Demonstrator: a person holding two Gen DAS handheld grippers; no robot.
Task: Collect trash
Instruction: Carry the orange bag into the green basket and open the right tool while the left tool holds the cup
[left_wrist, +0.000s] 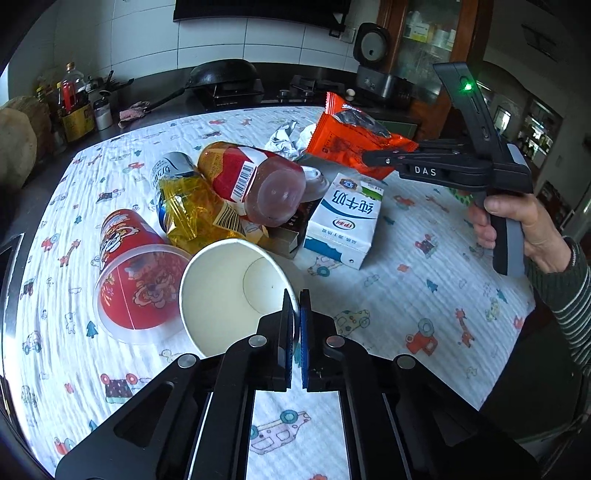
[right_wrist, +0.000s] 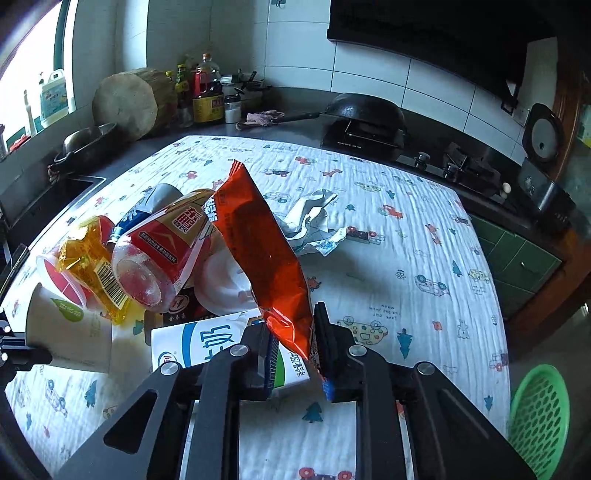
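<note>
- Jaws of the left gripper (left_wrist: 294, 299) are pinching the rim of a white paper cup (left_wrist: 236, 291), one pad inside the wall and one outside, the cup tilting with its mouth toward the camera.
- Jaws of the right gripper (right_wrist: 295, 332) are clamping the lower end of an orange snack wrapper (right_wrist: 262, 243), which is rising clear of the pile above the milk carton (right_wrist: 207, 343).
- Only the right wrist view is showing a green perforated basket (right_wrist: 539, 417) off the near right corner of the printed tablecloth (right_wrist: 424, 240).
- Only the left wrist view is showing the person's hand (left_wrist: 517, 225) wrapping the right gripper's handle, and a red plastic cup (left_wrist: 136, 280) lying just beside the paper cup.
- Both views are showing the heap: a clear drink bottle (left_wrist: 258, 184) with a red label lying across a yellow wrapper (left_wrist: 199, 214), with crumpled silver foil (right_wrist: 314, 218) behind.
- Something white and ridged, possibly a cup lid (right_wrist: 225, 284), is lying half hidden under the bottle.
</note>
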